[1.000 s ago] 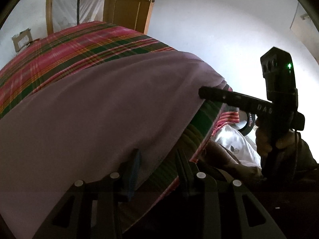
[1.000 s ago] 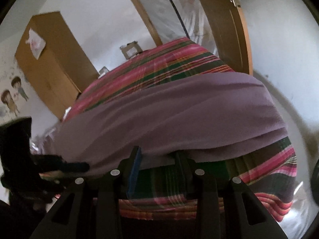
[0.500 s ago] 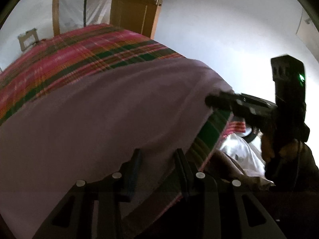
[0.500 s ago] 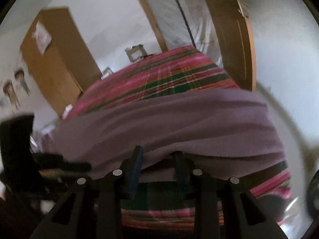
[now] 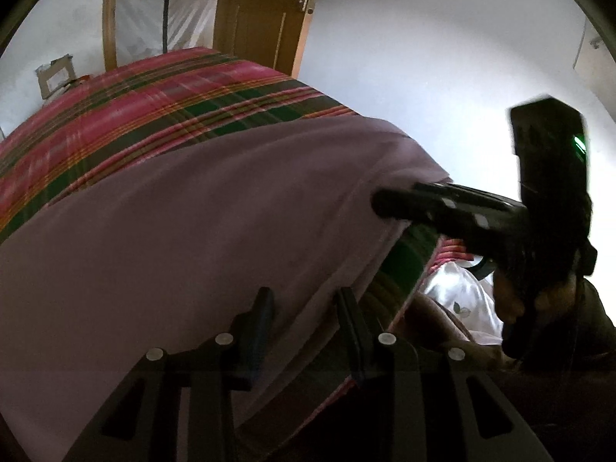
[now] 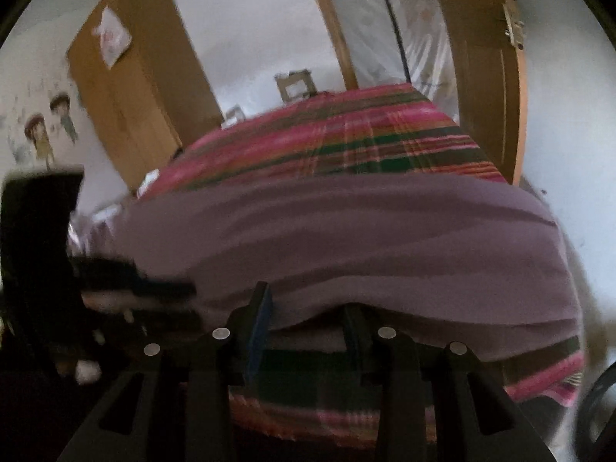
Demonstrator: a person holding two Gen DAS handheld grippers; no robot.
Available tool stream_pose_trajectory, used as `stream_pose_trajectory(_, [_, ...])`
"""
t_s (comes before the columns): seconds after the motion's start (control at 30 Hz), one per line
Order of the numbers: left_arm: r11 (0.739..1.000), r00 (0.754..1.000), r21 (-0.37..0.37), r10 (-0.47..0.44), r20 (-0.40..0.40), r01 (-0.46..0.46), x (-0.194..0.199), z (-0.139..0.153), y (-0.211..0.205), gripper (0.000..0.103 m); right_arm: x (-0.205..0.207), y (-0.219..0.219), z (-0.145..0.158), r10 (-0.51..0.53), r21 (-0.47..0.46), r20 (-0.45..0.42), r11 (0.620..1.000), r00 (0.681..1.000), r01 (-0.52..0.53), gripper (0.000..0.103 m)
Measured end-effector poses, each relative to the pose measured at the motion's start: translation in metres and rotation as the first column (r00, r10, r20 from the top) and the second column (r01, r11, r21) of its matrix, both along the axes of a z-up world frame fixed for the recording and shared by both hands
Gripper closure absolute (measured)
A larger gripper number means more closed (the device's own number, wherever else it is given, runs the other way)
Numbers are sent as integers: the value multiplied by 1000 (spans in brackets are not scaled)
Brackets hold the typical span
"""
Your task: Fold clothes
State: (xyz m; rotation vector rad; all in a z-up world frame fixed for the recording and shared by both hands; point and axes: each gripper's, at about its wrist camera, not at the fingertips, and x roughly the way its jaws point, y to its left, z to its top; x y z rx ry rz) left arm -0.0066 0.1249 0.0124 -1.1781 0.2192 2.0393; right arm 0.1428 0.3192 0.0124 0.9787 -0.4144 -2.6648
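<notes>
Purple cloth spread over plaid bed, filling frame centre, near edge at bottom. Left gripper and right gripper: that edge runs between each pair of fingers; can't tell whether either is clamped. Right view blurred.

Right tool half spread over the near hem of the purple cloth, cloth draped ahead across the plaid bed; left tool at the cloth's left edge, wooden wardrobe beyond.
</notes>
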Motion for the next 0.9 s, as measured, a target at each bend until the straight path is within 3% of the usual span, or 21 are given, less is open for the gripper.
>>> stream_pose_trajectory(0.1, [1000,1000,-17,-12,-26,11,4,0,3,68,-12,15,-5,-34,-144,44,989,998,40,66])
stream_pose_trajectory(0.17, [999,1000,-42,-10,-27,9,1,-5,7,68,-15,17,-6,-44,-172,65,984,997,54,66])
stream_pose_trajectory(0.27, [999,999,-36,-4,-34,3,-1,-5,8,68,-11,11,0,-26,-115,59,993,998,33,66])
stream_pose_trajectory(0.4, [1000,1000,-7,30,-9,-30,-10,-6,3,74,5,-11,9,61,90,7,994,998,-61,66])
stream_pose_trajectory(0.47, [998,998,9,57,1,-57,-14,-5,0,75,12,-24,7,125,198,17,972,992,-126,66])
stream_pose_trajectory(0.6, [994,995,53,96,31,-97,-21,-1,-8,76,20,-47,-5,202,400,53,893,978,-206,65])
stream_pose_trajectory(0.9, [994,995,72,85,44,-88,-22,-1,-8,76,11,-44,-8,209,379,57,900,976,-215,53])
